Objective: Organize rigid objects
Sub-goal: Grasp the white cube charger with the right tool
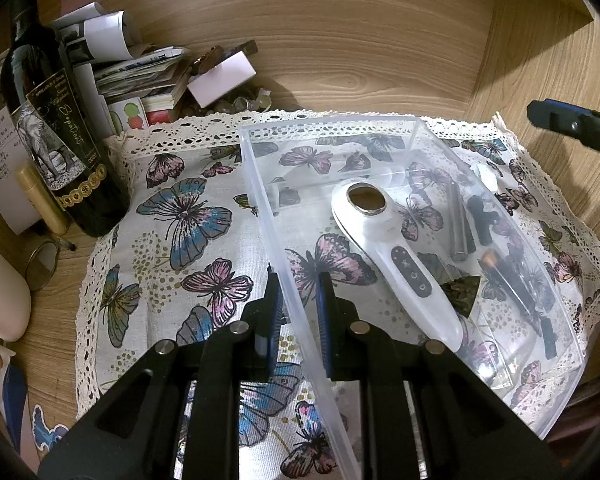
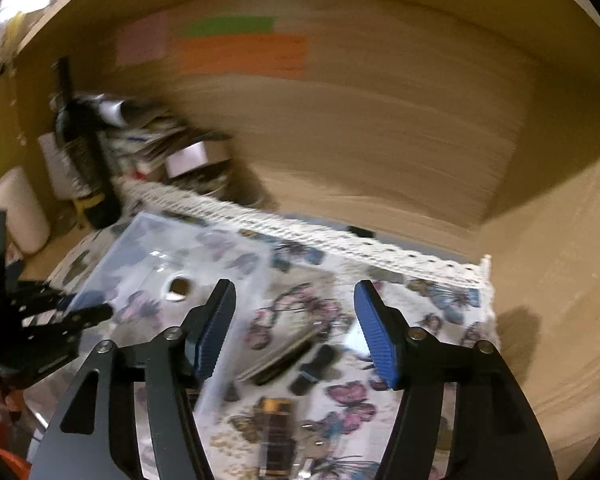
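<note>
The clear plastic bin [image 1: 400,216] near the worktop's right edge already held a white handheld device [image 1: 396,256]. Left tongs [image 1: 298,292] pinched its wall; right tongs [image 2: 294,320] gaped empty over small dark items [image 2: 284,356] remaining outside.

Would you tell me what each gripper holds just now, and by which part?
The left gripper grips the clear plastic box by its left side wall; the right gripper is open and empty.

Left tool [image 1: 298,300] nearly closed, pads narrowly apart; right tool [image 2: 294,326] spread wide.
</note>
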